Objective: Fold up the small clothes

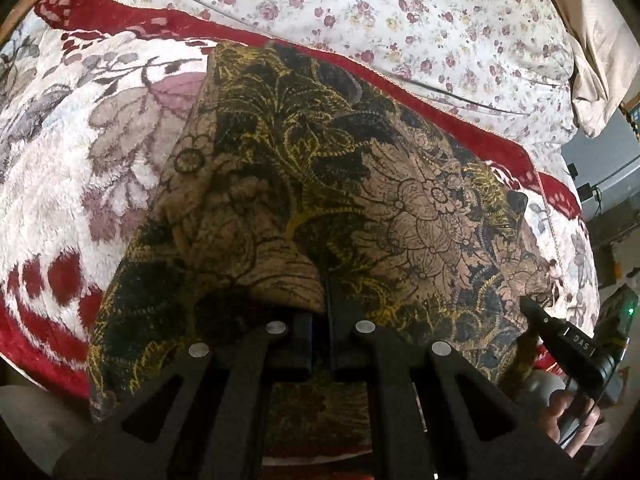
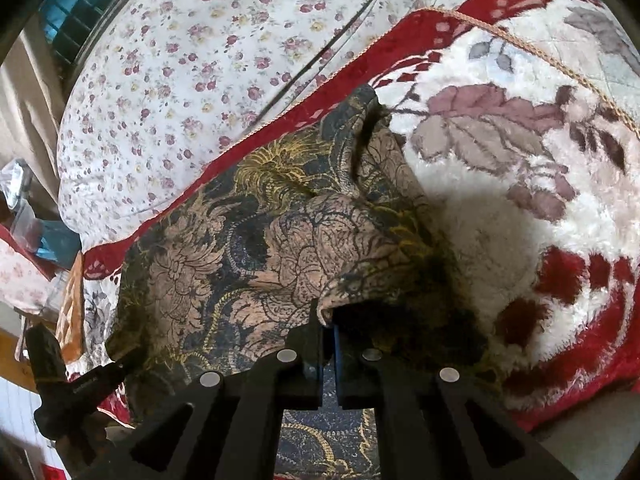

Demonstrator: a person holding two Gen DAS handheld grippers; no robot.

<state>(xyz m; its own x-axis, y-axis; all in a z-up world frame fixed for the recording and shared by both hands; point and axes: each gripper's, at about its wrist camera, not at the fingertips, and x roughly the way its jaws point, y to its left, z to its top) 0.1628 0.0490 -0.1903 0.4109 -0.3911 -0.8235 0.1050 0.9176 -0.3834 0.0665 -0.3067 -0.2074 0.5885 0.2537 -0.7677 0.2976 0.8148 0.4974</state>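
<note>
- Left wrist view: the left gripper [image 1: 326,280] has its two black fingers squeezed together. A fold of the patterned cloth [image 1: 320,168] is pinched between them.
- The cloth is brown, black and yellow with big flowers drawn on it. It spreads out in front of the gripper, up and to both sides, and some of it hangs under the fingers too.
- The cloth lies on a fluffy blanket [image 1: 80,160] that is white and red with big flowers.
- Behind the blanket is a white sheet [image 1: 400,20] with tiny pink flowers.
- At the right edge you can see the right gripper [image 1: 528,305] touching the cloth's edge, with a hand [image 1: 568,420] holding its handle.
- Right wrist view: the right gripper [image 2: 329,320] is squeezed shut too. It pinches a folded edge of the patterned cloth [image 2: 240,248].
- Most of the cloth lies in front and to the left of this gripper, bunched up with folds.
- The fluffy blanket [image 2: 520,180] is on the right, and the flowery sheet [image 2: 180,80] is behind.
- At the bottom left, the left gripper [image 2: 126,364] touches the cloth's other edge.
</note>
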